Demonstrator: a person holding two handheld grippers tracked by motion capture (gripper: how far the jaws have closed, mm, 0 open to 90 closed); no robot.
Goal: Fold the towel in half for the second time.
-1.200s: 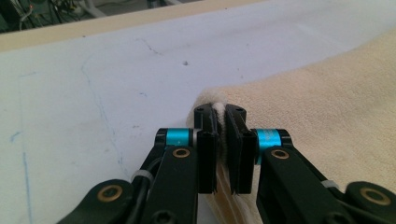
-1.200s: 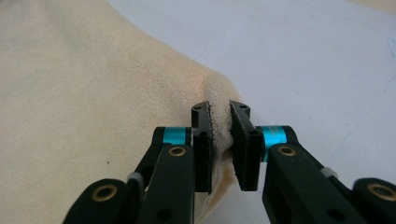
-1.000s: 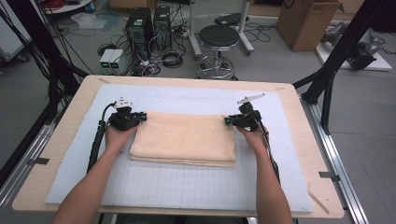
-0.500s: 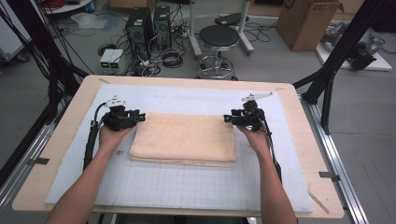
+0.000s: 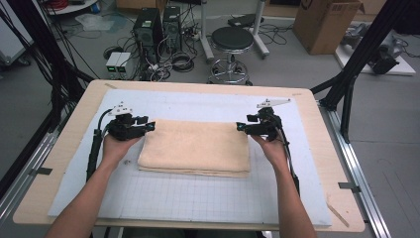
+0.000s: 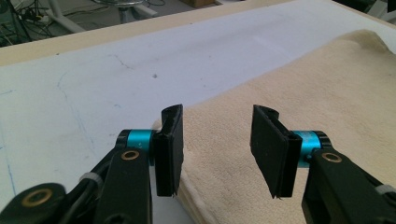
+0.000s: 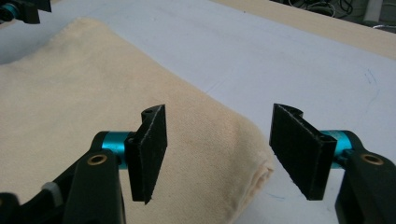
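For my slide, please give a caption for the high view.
Two open claws, left and right, above the ends of a folded towel.

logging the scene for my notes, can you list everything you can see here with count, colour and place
towel: one, cream, folded flat, centre of the mat
mat: one, pale blue-white with a grid, covering most of the table
table: one, light wood, its rim showing around the mat
stool: one, black seat on a chrome base, on the floor beyond the table
computer towers: two, black, on the floor far left of the stool
cardboard box: one, brown, floor at far right
left gripper: one, black, at the towel's far left corner, fingers open, nothing held
right gripper: one, black, at the far right corner, fingers open, nothing held
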